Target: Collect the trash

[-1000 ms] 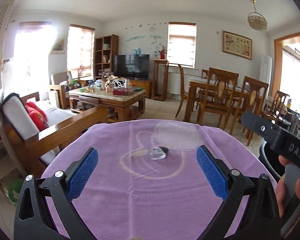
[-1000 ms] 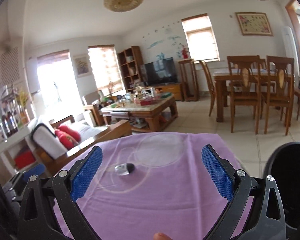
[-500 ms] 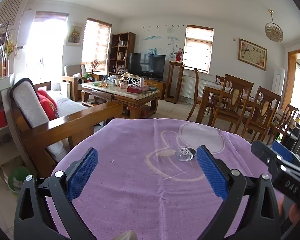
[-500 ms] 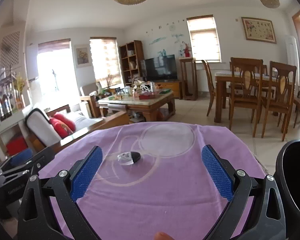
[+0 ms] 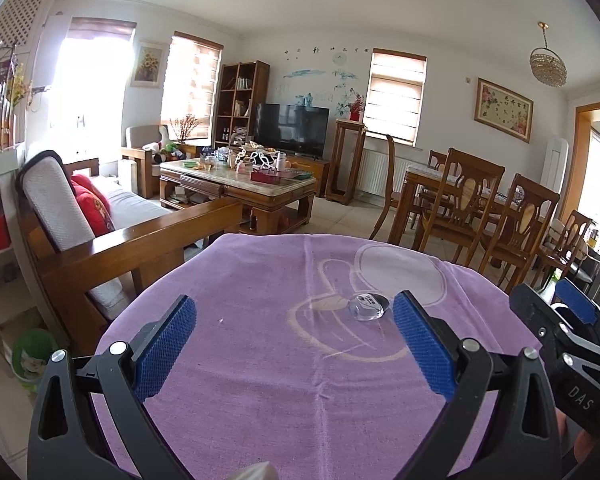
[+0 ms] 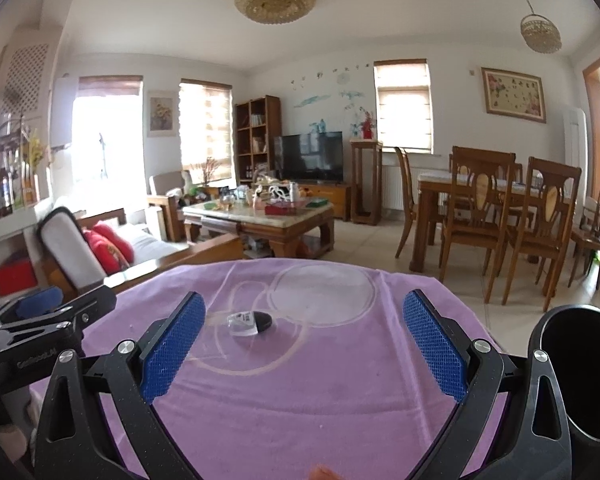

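Right wrist view shows the small clear plastic wrapper (image 6: 247, 323) lying untouched on the purple tabletop (image 6: 340, 380), with the black bin (image 6: 580, 372) at the right edge. Both the left gripper (image 5: 294, 344) and right gripper (image 6: 304, 344) hover with jaws wide apart and empty, so by my reckoning the pickup and the drop are both left to do.

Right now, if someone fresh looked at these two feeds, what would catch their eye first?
The purple cloth filling the table, with one small clear wrapper lying alone near its middle. Next, the blue-padded left gripper and right gripper, both open and empty above the cloth. Then the black bin at the table's right edge, seen in the right wrist view.
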